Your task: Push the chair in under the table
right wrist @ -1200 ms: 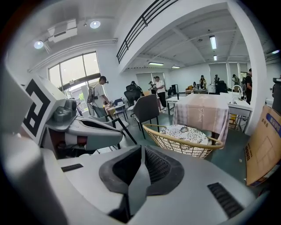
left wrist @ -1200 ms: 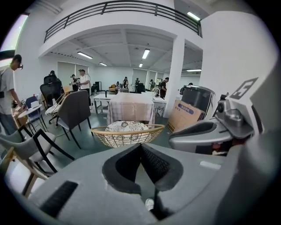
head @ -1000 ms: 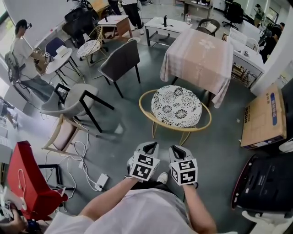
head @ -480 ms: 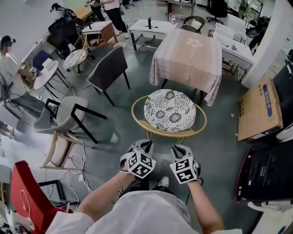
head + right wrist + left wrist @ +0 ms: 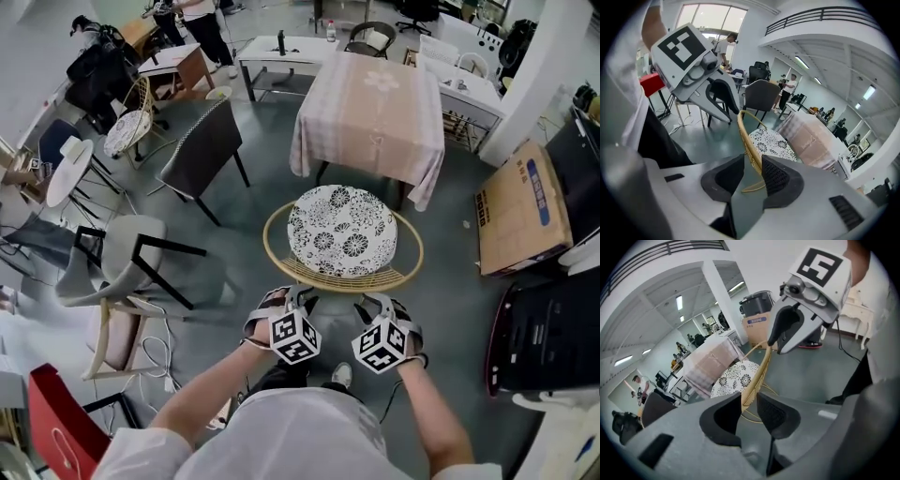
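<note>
Both hands have come down and forward since a second ago, and they've rolled so the jaws now straddle the curved back rail (image 5: 330, 281) of the wicker chair (image 5: 281, 246). Jaws on both have just been opening.

The left gripper (image 5: 292, 298) is spread, with the rail (image 5: 761, 373) running up through the gap. It's between the pads, but I don't see them squeezing it. Same deal with the right gripper (image 5: 380, 305): released, the rail (image 5: 746, 133) sits in the gap closer to one pad, and daylight shows on the other side.

So nothing is gripped yet, just lined up.

What matters for the push is that the chair sits directly ahead of both grippers, with its round flowery cushion (image 5: 342, 230) just past the rail. The table (image 5: 370, 103) with the pink cloth is straight beyond that. The chair's far edge is near the cloth hem, but the seat isn't under it yet.

The rail runs crosswise, left to right, and each hand is on its own side of it, about equally near. My guess is an even shove straight away from the body should do it. If one side leads, the chair will probably swing.
</note>
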Motion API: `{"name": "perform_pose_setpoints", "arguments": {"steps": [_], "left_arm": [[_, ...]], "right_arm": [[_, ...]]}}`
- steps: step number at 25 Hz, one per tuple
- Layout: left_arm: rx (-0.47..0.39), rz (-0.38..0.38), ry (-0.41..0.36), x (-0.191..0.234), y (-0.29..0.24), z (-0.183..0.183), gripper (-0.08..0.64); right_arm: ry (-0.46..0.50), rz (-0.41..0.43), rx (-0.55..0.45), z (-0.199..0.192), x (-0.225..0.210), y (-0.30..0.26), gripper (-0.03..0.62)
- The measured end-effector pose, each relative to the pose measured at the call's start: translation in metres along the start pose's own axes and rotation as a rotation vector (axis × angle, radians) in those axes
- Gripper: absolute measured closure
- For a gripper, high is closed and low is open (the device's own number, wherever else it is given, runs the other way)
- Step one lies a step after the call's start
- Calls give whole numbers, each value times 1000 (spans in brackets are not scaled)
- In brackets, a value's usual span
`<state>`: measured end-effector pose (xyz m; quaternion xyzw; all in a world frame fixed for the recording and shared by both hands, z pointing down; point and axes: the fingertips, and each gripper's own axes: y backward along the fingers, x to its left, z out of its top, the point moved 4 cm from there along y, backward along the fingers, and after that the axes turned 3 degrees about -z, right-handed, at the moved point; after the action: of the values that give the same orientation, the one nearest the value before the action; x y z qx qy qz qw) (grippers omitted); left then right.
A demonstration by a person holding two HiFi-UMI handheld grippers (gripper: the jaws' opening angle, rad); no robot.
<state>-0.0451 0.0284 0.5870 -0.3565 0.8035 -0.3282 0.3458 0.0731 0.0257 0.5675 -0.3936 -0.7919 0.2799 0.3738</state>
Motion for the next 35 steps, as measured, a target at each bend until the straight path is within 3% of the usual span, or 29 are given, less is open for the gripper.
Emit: {"name": "perform_pose_setpoints", "arguments": {"steps": [4,11,18,20,24,31,35], "left_arm": [[18,-58,-129,0,-14,-6,413],[32,-96,-247,11,-35,-8,408],[40,-134,-335,16,-44,-10,414],[23,-134,-366,15,-45,-7,463],[7,-136,-426,17,-43,-7,474],[18,-259,-388,21,-47,-7,474],[17,-257,-384,30,-52,-7,472]], "right_arm": [[122,10,60,-2,-2,-15,491],[276,20,166,-11,-7,-38,491],[282,6,208,-10,-11,-54,492],[301,12,215,-12,-10,-55,494],[298,27,222,-12,-10,-57,500],[212,29,260,-11,-14,-59,500],[156,7,283,-8,-21,-65,495]]}}
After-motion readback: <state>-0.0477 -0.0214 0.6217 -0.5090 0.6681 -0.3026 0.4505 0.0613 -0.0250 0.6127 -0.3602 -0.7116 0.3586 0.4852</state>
